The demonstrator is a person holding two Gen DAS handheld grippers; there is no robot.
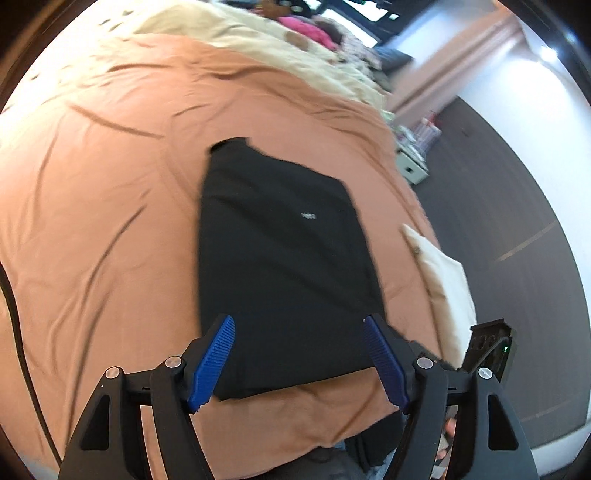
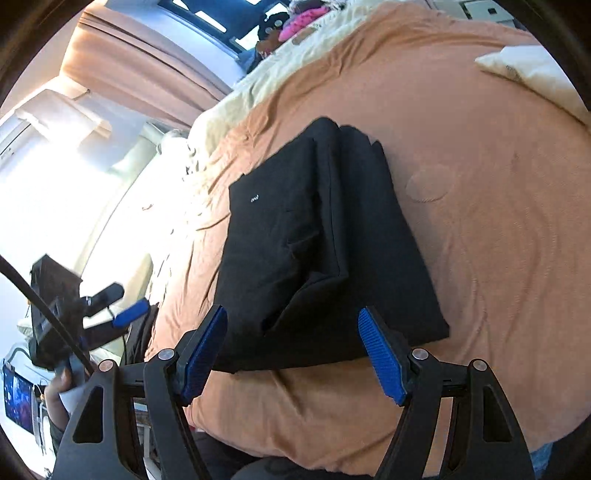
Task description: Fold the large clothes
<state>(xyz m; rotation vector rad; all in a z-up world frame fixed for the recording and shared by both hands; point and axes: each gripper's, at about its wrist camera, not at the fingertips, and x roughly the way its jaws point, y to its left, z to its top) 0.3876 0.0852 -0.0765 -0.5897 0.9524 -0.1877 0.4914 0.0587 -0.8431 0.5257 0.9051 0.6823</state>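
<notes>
A black garment (image 1: pixel 280 258) lies folded into a long rectangle on the orange bedspread (image 1: pixel 103 206), with a small white logo on top. My left gripper (image 1: pixel 299 325) is open and empty, hovering over the garment's near end. In the right wrist view the same black garment (image 2: pixel 325 243) shows stacked folded layers. My right gripper (image 2: pixel 291 314) is open and empty above its near edge. The left gripper also shows at the left of that view (image 2: pixel 118 306), held by a hand.
A cream pillow (image 1: pixel 443 280) lies at the bed's right edge. A cream blanket (image 1: pixel 258 40) and pink items (image 1: pixel 306 29) lie at the far end. Dark floor (image 1: pixel 517 206) and a small white cabinet (image 1: pixel 412 166) are beside the bed.
</notes>
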